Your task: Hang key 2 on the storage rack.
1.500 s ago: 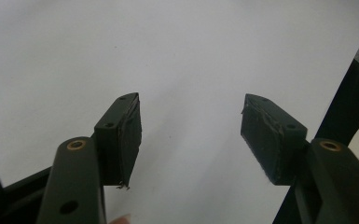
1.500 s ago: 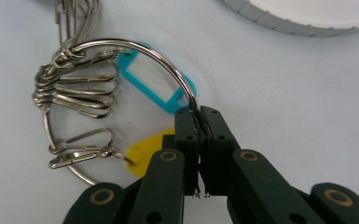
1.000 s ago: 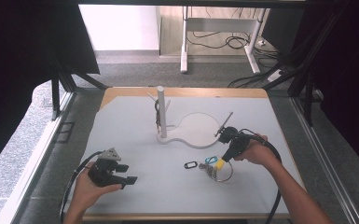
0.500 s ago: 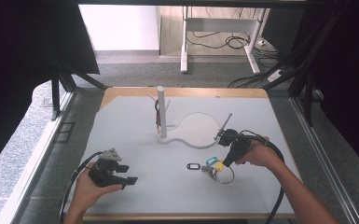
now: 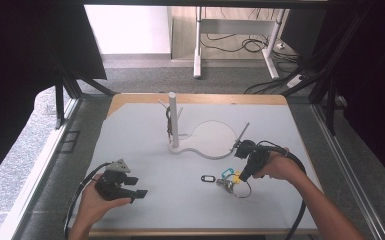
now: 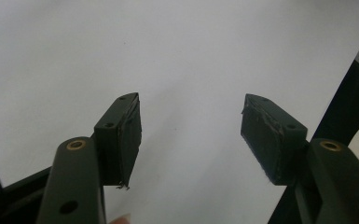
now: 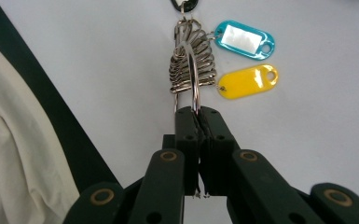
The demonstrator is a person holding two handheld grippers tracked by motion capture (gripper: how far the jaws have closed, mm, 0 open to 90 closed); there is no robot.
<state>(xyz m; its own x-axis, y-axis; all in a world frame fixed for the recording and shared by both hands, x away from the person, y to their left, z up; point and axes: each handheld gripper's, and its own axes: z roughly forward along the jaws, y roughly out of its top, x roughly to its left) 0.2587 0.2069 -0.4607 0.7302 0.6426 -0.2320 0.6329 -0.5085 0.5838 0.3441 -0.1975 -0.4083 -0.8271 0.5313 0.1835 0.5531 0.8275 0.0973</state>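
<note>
**Steel ring pinched, keys about to leave the worktop**

Black pads on the left hand-held gripper (image 5: pixel 139 192) stand spread with nothing between them; it sits low at the near left of the grey worktop (image 5: pixel 145 145), idle, as it was a second ago.

Further right stands the white stand (image 5: pixel 173 122), a post with side pegs on a rounded base; a dark item hangs from one peg. It is well apart from the keys.

Right of centre lies the key bunch (image 7: pixel 192 63): a large ring (image 7: pixel 195 88) carrying a stack of smaller rings, with a teal tag (image 7: pixel 244 39), a yellow tag (image 7: pixel 247 81) and a black tag (image 5: pixel 208 178) out to the left.

The right hand-held gripper (image 7: pixel 198 112) has its jaws pressed together on the near arc of the ring. Over the last second this hand has crept slightly toward the near edge, and the bunch looks drawn along with it, the black tag trailing.

Judging by that, the grip has taken; the likely next step is lifting the ring and carrying it to a peg. The thin ring could slip or swing.
</note>
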